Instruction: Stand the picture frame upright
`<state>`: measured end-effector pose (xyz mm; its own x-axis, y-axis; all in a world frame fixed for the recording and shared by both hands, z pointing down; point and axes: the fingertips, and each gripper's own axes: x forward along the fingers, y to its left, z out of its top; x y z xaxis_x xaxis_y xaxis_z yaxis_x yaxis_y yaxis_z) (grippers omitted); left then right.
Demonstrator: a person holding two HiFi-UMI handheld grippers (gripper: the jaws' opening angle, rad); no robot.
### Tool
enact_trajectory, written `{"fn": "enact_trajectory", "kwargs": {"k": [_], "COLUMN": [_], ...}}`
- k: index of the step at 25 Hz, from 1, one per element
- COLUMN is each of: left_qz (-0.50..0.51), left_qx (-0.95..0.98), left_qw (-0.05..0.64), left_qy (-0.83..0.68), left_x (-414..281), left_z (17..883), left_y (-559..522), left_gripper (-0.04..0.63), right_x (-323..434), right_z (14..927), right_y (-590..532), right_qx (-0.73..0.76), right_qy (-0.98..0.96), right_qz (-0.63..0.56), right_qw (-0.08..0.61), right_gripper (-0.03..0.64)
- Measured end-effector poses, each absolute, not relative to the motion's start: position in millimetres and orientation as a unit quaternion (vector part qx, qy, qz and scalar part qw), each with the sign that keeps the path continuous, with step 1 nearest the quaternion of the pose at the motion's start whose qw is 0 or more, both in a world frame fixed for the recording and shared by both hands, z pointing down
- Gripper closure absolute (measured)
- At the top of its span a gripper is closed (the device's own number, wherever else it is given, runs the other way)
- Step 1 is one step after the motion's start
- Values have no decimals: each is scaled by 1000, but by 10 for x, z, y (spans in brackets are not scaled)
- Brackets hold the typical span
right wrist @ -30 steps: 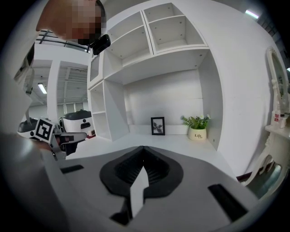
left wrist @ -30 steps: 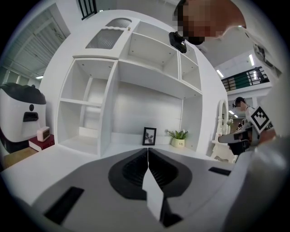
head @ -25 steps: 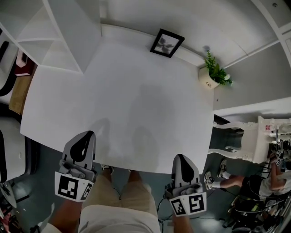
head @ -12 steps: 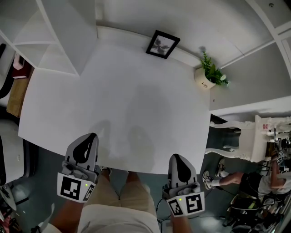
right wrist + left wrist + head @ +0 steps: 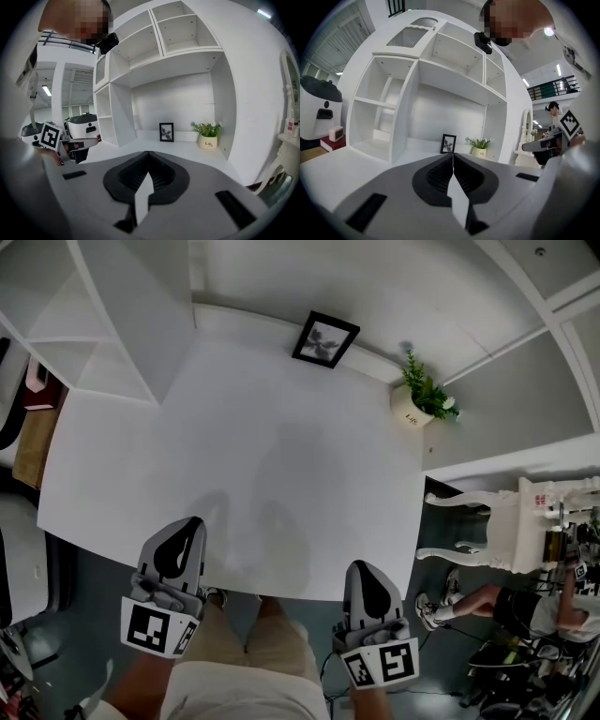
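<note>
The frame (image 5: 324, 339) stands upright at the far edge of the surface (image 5: 234, 456), against the wall, near the plant (image 5: 422, 399). The left tool (image 5: 187, 527) and right tool (image 5: 364, 570) hover at the near edge, well apart from it, both closed and empty.

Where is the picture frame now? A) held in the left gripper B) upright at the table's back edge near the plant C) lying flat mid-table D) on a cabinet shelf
B: the picture frame stands upright at the far edge of the table, a little way from the potted plant.
</note>
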<state>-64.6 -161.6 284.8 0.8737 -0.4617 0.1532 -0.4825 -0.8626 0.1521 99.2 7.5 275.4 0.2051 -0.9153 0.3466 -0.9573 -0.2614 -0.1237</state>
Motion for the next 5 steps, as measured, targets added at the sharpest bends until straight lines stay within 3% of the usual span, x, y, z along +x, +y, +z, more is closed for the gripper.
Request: {"fn": "enact_trajectory", "kwargs": {"k": [5], "left_qz": [52], "left_qx": [965], "left_qw": [93], "left_qy": [-239], "left_x": [-592], "left_z": [2763], "left_y": [-1597], "left_gripper": [574], "right_x": [985], "right_z": [2644], "right_y": [94], "right_qx": [773], "right_qy": [-607], "right_qz": [173], "right_qw": [64], "right_gripper": [607]}}
